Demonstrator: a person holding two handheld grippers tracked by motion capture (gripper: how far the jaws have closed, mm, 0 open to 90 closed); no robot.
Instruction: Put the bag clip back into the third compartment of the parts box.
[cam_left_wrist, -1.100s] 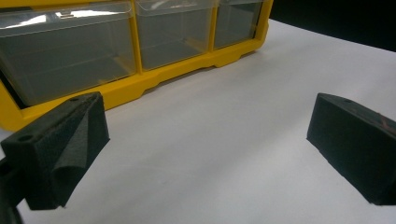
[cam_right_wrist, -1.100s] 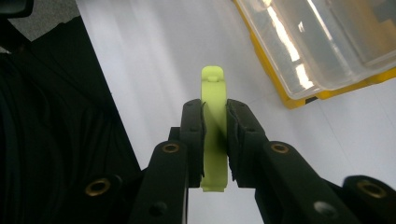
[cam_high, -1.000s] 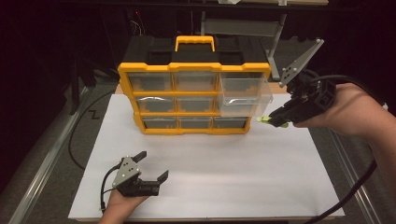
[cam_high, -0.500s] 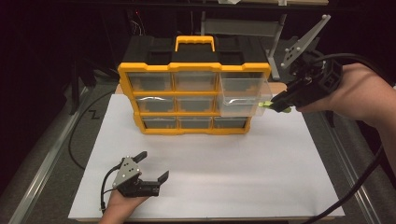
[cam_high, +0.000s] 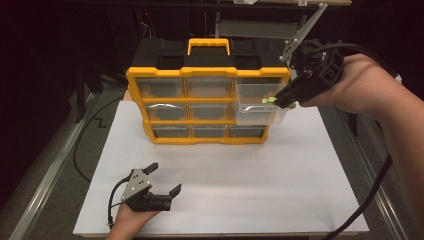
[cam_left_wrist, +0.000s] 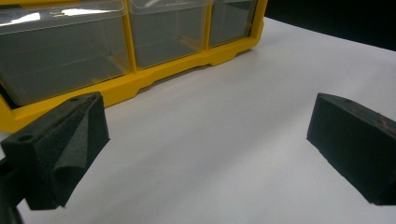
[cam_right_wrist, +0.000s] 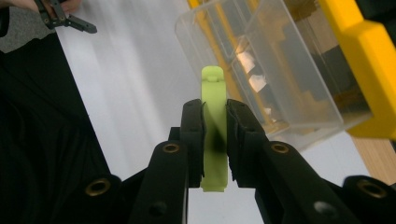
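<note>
Pinched flat between the jaws of the right gripper (cam_right_wrist: 215, 116) is a small lime-green plastic piece (cam_right_wrist: 214, 130), gripped at its middle so that its rounded tip sticks out ahead of the pads. In the high view the right gripper (cam_high: 283, 101) sits at the upper right of the frame, with the green piece (cam_high: 270, 100) poised at the open top of a clear drawer (cam_high: 257, 114) that stands pulled out of the right column of the yellow-framed parts organizer (cam_high: 207, 102). Holding the piece edge-on with the tip leading would let it drop cleanly past the drawer's rim, and the drawer looks to have been drawn forward for just that reason. In the right gripper view the drawer (cam_right_wrist: 261, 70) lies at the upper right, its inner dividers visible through the clear wall; whether anything already lies in it is hard to tell.

At the lower left of the high view, the left gripper (cam_high: 160, 187) rests on the white sheet (cam_high: 300, 190) covering the bench, jaws spread wide with nothing between them, well apart from the organizer; it seems parked out of the way. Its own view looks along the sheet toward the bottom row of drawers (cam_left_wrist: 168, 32).

No brand, label or legible writing can be made out on the organizer, the drawers or the green piece.
</note>
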